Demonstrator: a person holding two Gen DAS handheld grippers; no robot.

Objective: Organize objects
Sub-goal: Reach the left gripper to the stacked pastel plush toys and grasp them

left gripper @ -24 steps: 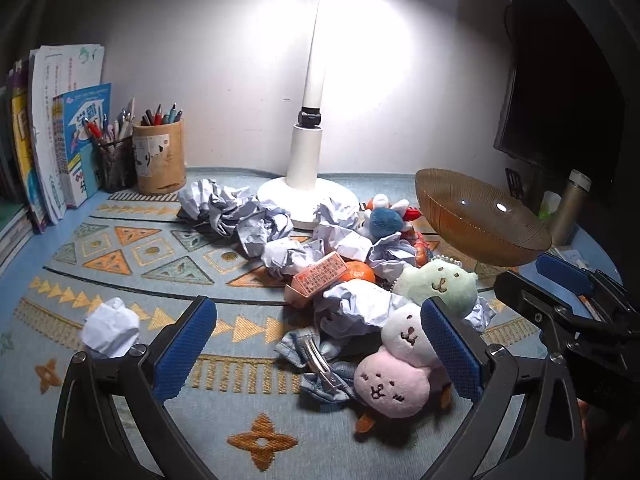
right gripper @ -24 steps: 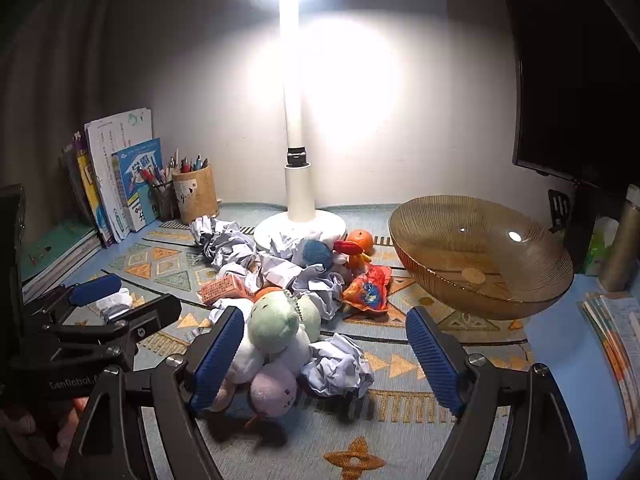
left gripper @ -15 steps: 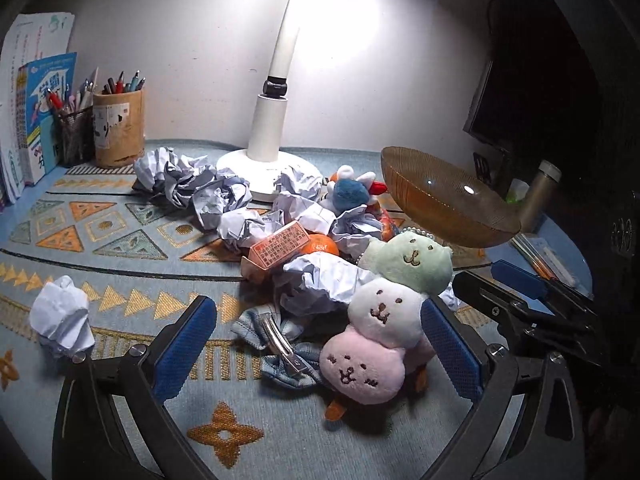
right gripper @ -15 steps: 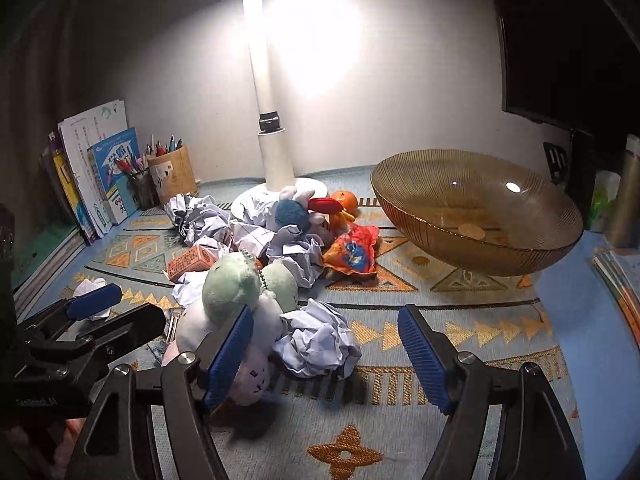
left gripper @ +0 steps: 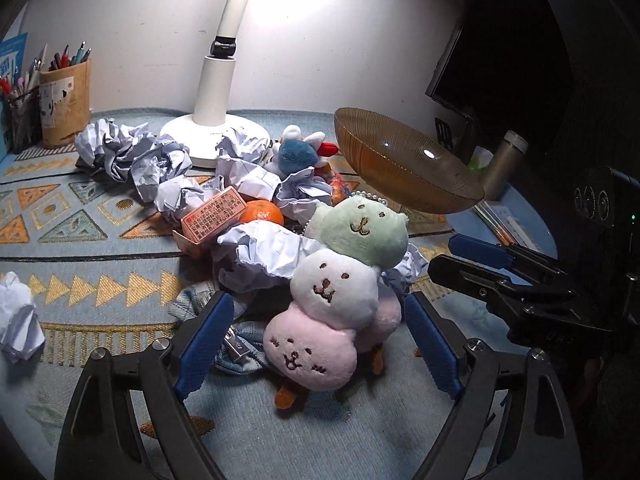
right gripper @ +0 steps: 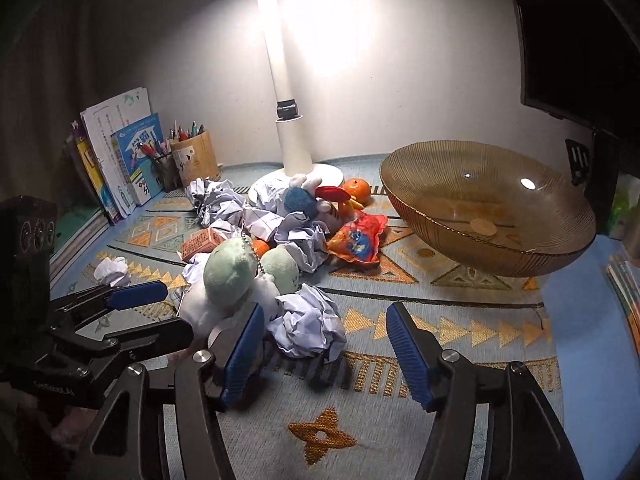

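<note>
A plush toy (left gripper: 336,292), a stack of pink, white and green faces, lies on the patterned mat. My left gripper (left gripper: 318,344) stands open around its pink end, and neither blue pad touches it. In the right wrist view the same plush toy (right gripper: 228,276) sits just left of my right gripper (right gripper: 326,352). That gripper is open, with a crumpled paper ball (right gripper: 308,324) just ahead between its fingers, untouched. An amber glass bowl (right gripper: 488,208) stands empty at the right. Behind the plush toy lies a heap of crumpled paper (left gripper: 160,160) with a pink box (left gripper: 212,216) and a tangerine (left gripper: 260,212).
A white lamp base (left gripper: 212,136) stands at the back, with a blue plush rabbit (left gripper: 296,156) beside it. A pen holder (left gripper: 66,104) and books (right gripper: 120,160) line the back left. A red snack packet (right gripper: 356,240) lies near the bowl. A loose paper ball (left gripper: 18,320) sits far left.
Both grippers have moved forward and lower toward the heap. The plush toy now sits between the left fingers. The fingers of both grippers stand closer together than before.
</note>
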